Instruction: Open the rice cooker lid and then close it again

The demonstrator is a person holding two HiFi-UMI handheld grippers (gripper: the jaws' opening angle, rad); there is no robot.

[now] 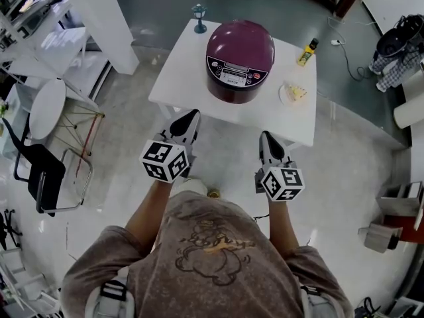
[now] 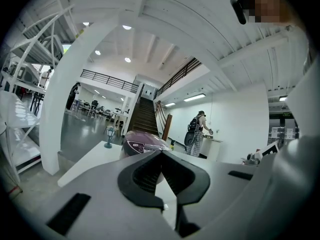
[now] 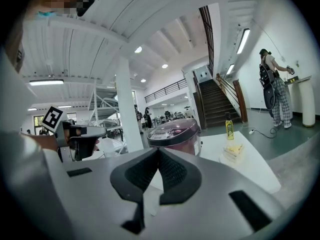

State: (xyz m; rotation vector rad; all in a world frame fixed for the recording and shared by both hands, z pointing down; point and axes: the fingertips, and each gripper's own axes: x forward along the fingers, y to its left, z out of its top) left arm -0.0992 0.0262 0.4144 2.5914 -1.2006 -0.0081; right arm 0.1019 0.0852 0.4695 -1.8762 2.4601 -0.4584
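A purple rice cooker [image 1: 240, 58] stands with its lid down on a white table [image 1: 199, 95], its control panel facing me. Both grippers hover short of the table's near edge, apart from the cooker. My left gripper [image 1: 191, 115] points at the table's near left side with jaws shut and nothing between them. My right gripper [image 1: 265, 136] sits further right, also shut and empty. The left gripper view shows the cooker [image 2: 142, 143] just above the closed jaw tips [image 2: 161, 153]. Through the right gripper view the cooker [image 3: 175, 134] stands ahead beyond the closed tips [image 3: 159, 150].
On the table are a small lantern figure [image 1: 199, 18], a yellow bottle [image 1: 307, 52] and a plate with cake [image 1: 294, 93]. A round white table [image 1: 46, 108] and a black chair [image 1: 41, 174] stand to the left. A person [image 3: 272, 86] stands far off at a counter.
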